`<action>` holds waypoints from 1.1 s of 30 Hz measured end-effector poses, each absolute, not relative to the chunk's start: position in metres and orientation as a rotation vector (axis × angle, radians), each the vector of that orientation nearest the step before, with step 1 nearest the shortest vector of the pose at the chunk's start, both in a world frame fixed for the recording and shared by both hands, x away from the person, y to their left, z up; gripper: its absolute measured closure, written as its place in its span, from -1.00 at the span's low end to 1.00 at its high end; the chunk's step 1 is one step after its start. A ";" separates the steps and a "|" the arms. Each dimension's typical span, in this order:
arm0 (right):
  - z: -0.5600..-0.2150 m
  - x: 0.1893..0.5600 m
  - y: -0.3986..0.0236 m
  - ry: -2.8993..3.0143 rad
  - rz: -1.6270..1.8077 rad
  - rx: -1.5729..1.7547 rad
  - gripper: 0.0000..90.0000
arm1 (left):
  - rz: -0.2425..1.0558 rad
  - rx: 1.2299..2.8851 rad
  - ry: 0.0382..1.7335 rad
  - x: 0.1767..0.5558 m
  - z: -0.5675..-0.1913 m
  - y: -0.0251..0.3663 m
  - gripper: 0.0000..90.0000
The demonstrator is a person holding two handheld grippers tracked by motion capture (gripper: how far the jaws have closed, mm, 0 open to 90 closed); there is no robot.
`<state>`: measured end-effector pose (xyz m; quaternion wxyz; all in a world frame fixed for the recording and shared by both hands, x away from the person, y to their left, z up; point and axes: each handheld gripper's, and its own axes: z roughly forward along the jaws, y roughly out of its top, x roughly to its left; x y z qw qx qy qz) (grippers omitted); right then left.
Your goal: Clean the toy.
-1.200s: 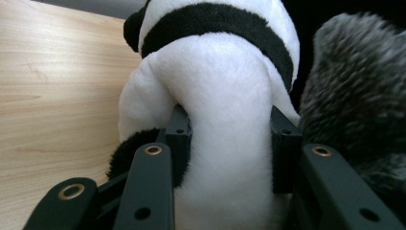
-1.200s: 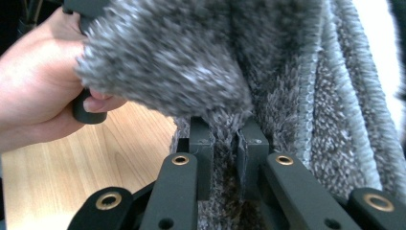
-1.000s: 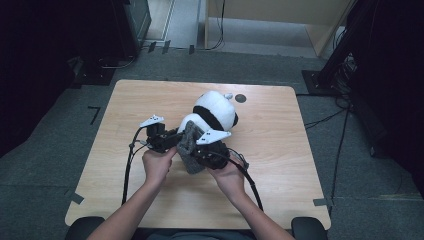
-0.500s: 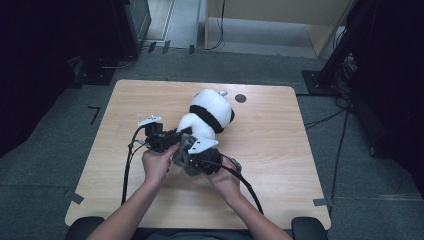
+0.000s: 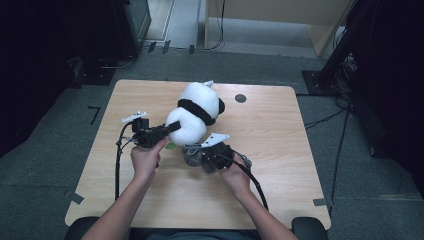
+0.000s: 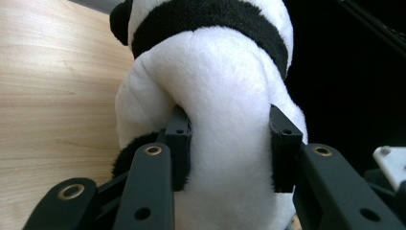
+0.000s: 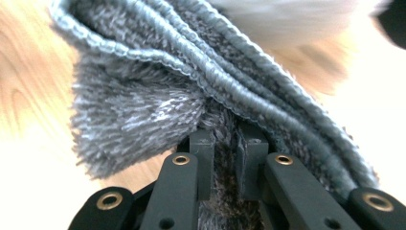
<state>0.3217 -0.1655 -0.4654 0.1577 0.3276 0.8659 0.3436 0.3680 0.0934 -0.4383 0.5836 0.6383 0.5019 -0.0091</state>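
Both forearms come in from the near edge of the table [image 5: 280, 125]. My left hand [image 5: 146, 159] sits low and roughly level, aiming the left gripper [image 5: 170, 128] toward the right across the table. Its jaws are pinching the white lower body of the panda plush [image 5: 196, 112]; pads [image 6: 179, 143] dent the fur on both sides. My right hand [image 5: 234, 172] is angled left, with the right gripper [image 5: 192, 154] near the tabletop just below the plush. Its jaws are pressed almost together on a fold of the grey cloth [image 7: 143, 105], bunched at the tips. The panda stands mid-table, slightly toward the far edge.

Count: one panda, one grey cloth, two grippers, one dark round spot [image 5: 240, 98] on the table right of the panda.
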 end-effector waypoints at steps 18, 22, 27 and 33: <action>-0.434 0.341 -0.240 2.323 1.092 1.173 0.78 | 0.164 1.595 1.155 0.375 -0.434 0.118 0.38; -0.430 0.344 -0.255 2.293 1.102 1.212 0.78 | 0.167 1.594 1.162 0.380 -0.436 0.128 0.38; -0.430 0.351 -0.277 2.270 1.140 1.300 0.78 | 0.194 1.608 1.188 0.384 -0.437 0.141 0.38; -0.433 0.358 -0.299 2.228 1.123 1.350 0.77 | 0.205 1.607 1.222 0.390 -0.442 0.157 0.38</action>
